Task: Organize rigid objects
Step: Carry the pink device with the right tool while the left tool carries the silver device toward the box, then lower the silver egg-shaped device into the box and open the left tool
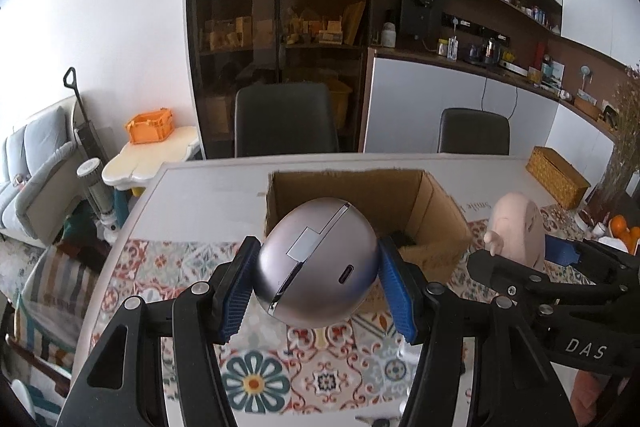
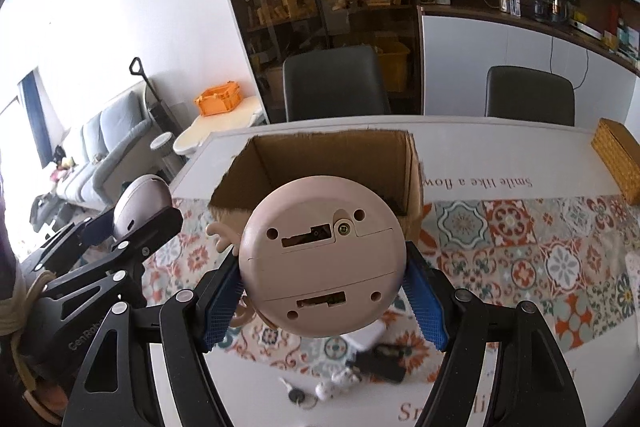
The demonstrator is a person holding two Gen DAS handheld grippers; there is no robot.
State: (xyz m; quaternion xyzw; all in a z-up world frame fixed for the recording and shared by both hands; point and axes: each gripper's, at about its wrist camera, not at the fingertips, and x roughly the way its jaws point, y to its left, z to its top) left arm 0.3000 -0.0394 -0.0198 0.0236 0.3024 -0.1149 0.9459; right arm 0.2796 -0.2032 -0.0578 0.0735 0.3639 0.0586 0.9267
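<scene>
My left gripper (image 1: 318,285) pinched a silver egg-shaped gadget (image 1: 316,263), one blue pad (image 1: 236,291) pressed against each of its sides. It hung clear of the table (image 1: 208,183), above the patterned tablecloth (image 1: 168,263), with the open cardboard box (image 1: 436,203) just behind it. A small slot-shaped port on the gadget faced my camera.

My right gripper (image 2: 322,297) clamped a pink round toy (image 2: 320,259), its flat underside turned toward the lens, showing a screw, small holes and two slots. A little pink arm stuck out from the toy's left side. This one also hung in the air, in front of the same box (image 2: 336,155), whose inside looked mostly bare apart from something dark in a far corner that I could not make out.

On the table below the toy lay a set of keys (image 2: 298,395), a small white object (image 2: 336,385) and a dark object (image 2: 380,363), all blurred. A woven basket (image 2: 618,159) stood near the table's far right edge, well apart from the box. Two dark chairs (image 2: 334,83) stood behind the table.
</scene>
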